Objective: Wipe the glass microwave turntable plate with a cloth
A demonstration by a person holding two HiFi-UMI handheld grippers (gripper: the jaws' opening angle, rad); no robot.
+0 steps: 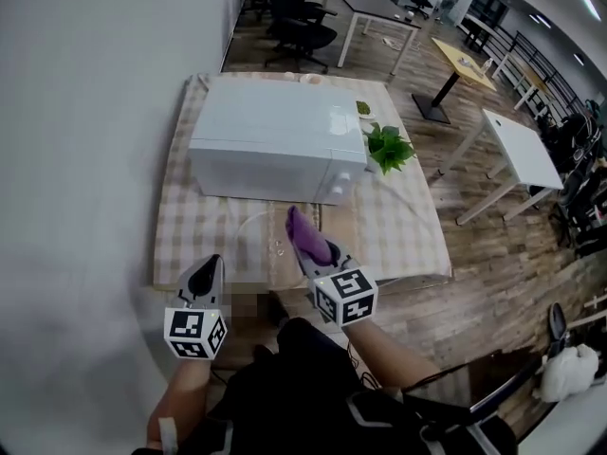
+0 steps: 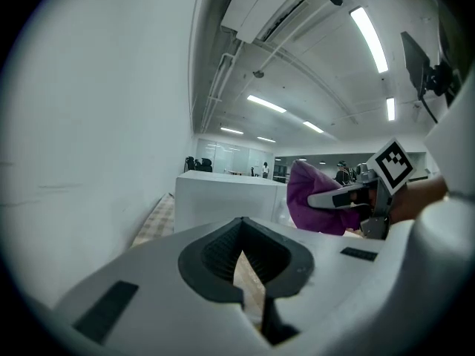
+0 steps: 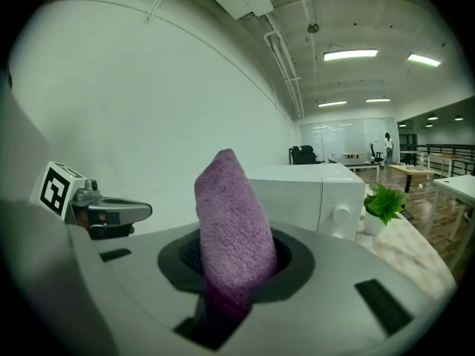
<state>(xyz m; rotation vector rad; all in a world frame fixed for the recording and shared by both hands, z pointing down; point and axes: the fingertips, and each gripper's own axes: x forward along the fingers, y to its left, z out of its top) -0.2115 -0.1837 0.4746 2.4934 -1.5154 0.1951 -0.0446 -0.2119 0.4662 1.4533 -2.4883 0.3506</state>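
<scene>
Cloth [image 3: 231, 228], purple, clamped upright in R gripper [image 3: 226, 288], over table [image 1: 398, 240] front edge. L gripper [image 2: 239, 262] closed w/ nothing in it, just left of R. Plate [image 1: 254, 240] lies flat on checked table in front of microwave [image 1: 275, 136], near both grippers' tips. Plant [image 1: 389, 147] right of microwave.
</scene>
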